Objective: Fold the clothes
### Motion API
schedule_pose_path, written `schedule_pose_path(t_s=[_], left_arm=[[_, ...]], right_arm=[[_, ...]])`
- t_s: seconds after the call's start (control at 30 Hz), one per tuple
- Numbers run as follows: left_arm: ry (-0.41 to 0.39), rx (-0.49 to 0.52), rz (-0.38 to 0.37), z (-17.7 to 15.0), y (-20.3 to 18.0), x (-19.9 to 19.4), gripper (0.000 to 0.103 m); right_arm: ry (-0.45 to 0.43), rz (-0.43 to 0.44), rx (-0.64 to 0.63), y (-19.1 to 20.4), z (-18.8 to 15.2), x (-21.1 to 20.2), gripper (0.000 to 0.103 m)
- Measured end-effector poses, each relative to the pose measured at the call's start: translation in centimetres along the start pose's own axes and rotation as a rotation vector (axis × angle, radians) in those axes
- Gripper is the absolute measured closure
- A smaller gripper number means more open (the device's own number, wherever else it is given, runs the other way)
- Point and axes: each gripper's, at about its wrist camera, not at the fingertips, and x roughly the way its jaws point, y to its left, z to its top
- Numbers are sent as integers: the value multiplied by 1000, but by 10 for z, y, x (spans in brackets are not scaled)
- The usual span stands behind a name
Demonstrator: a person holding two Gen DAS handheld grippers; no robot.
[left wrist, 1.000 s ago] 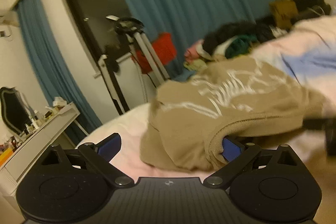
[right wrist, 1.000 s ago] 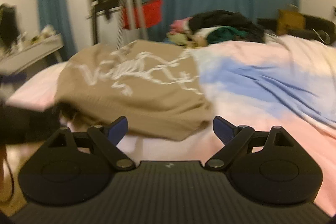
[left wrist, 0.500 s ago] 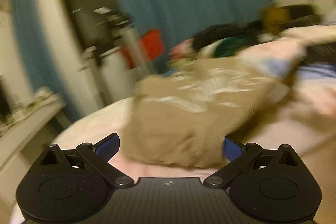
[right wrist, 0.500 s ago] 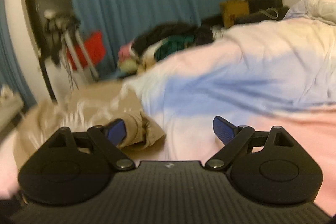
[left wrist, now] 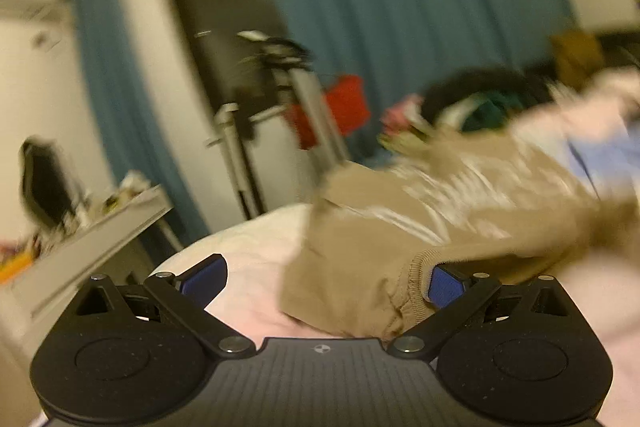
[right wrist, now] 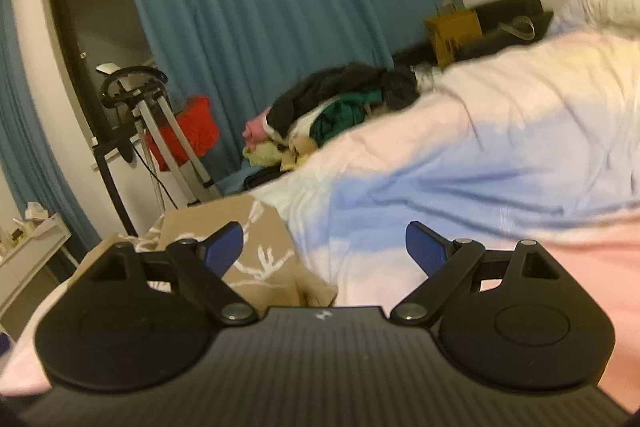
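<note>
Bed [right wrist: 500, 163], pink-and-blue cover, spreads ahead of and to the right of the right gripper [right wrist: 324, 247]; blue curtain [right wrist: 280, 7] hangs behind it. Tan sweatshirt [left wrist: 420, 227] with white print lies on the bed directly ahead of the left gripper [left wrist: 324, 283], blurred; its ribbed hem sits against the inner face of that gripper's right-hand fingertip, the other fingertip clear of the cloth. Left gripper spread wide, gripping nothing. Right gripper likewise spread wide, empty, the sweatshirt [right wrist: 256, 247] bunched ahead-left of it, behind its left-hand fingertip; whether touching, cannot tell. Pile of clothes [right wrist: 340, 107], dark, green and pink, far ahead of the right gripper at the bed's far edge. Exercise bike [right wrist: 152, 131] far ahead-left, red bag [right wrist: 192, 131] on it.
</note>
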Motion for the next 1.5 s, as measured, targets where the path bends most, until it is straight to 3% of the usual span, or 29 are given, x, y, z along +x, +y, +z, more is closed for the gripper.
schedule_pose_path(t_s=[0.13,0.23,0.37,0.47,0.57,0.73,0.83,0.9,0.97,1.13,1.23,1.33,1.4,1.5], left_arm=[[-24,-76,33,11,21,-11,0],[-33,-66,43,15,26,-16,0],[-27,-55,45,13,27,-20,1],[-18,-58,42,13,23,-14,1],[-5,-52,41,9,21,-10,1],[55,-35,46,0,17,-1,1],[99,-31,53,-6,15,5,1],[118,-44,55,-6,15,8,1],[117,-52,61,-4,16,9,1],[72,-73,76,6,23,7,0],[79,-105,74,9,29,6,0],[70,-122,77,11,32,3,0],[57,-130,81,12,34,0,0],[36,-143,84,14,37,-6,0]], right_arm=[[91,-3,6,-3,-8,10,13],[68,83,-40,9,-6,0,13],[9,264,-292,51,-13,-19,13],[15,324,-518,82,-35,-21,13],[59,242,-606,91,-48,-5,13],[85,-124,-289,43,-19,33,14],[31,-209,-95,9,-1,36,14],[-10,-176,-11,-4,4,29,13],[-28,-66,-12,0,9,20,13],[-38,312,-346,64,-1,-5,13],[-39,457,-567,93,-23,-22,13],[-2,400,-704,110,-41,-17,13],[65,324,-697,109,-43,-1,13],[172,163,-568,82,-42,24,13]])
